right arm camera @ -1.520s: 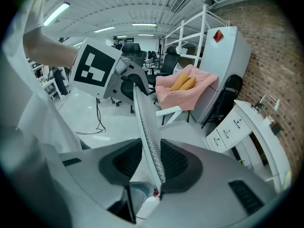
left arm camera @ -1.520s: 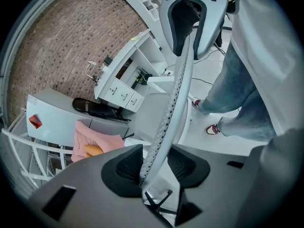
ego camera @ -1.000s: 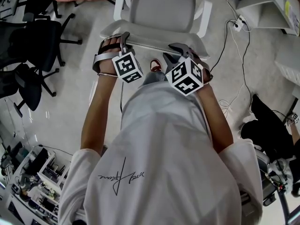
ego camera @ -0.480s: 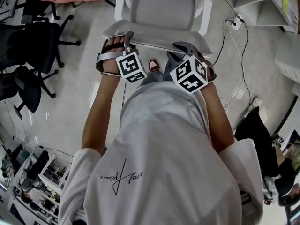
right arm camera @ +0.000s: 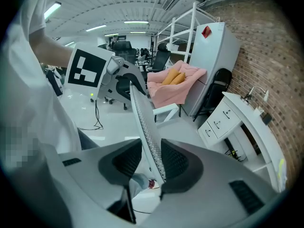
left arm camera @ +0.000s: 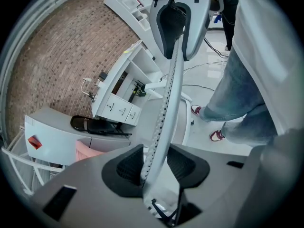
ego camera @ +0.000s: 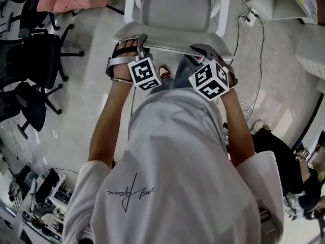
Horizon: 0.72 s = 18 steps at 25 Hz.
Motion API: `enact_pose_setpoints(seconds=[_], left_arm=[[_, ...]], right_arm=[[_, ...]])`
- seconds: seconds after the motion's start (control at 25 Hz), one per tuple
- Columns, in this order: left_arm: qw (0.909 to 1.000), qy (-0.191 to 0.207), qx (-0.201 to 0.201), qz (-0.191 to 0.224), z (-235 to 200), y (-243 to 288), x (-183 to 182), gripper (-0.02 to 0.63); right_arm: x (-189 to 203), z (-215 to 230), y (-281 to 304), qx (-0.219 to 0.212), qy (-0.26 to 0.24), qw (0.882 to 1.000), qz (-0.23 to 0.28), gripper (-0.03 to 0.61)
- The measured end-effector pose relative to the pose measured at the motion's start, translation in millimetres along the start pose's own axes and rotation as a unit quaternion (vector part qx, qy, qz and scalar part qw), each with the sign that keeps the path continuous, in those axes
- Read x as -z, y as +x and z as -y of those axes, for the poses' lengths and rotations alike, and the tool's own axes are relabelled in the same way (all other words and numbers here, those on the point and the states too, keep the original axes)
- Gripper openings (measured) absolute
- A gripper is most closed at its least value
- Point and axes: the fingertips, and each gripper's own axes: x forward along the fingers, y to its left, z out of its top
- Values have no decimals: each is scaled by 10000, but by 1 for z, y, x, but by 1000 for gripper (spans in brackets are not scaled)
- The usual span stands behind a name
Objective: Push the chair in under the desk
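At the left, black office chairs (ego camera: 38, 60) stand well apart from the work, out of the way. The left gripper (ego camera: 136, 43) bites the left end of the backrest (ego camera: 170, 40) of the pale chair (ego camera: 175, 6). Its own view shows the thin mesh edge pinched between the pads, a hold that probably lets the person steer as well as shove. The right gripper (ego camera: 204, 51) takes the right end the same way, the edge clamped between its pads, though its jaws have just eased slightly wider. Two holds spread along the top should keep the chair from swivelling. It stands on open floor, not yet under the white desk (ego camera: 284, 1) at the upper right. Cables (ego camera: 261, 70) lie on the floor to the right of the chair and could catch beneath it.
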Motion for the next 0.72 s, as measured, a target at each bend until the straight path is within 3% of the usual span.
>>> enact_pose_setpoints(seconds=[0.72], left_arm=[[9991,378,70,195,-12,16,-54,152]], right_arm=[[32,39,-19,181,226,9995,148,144]])
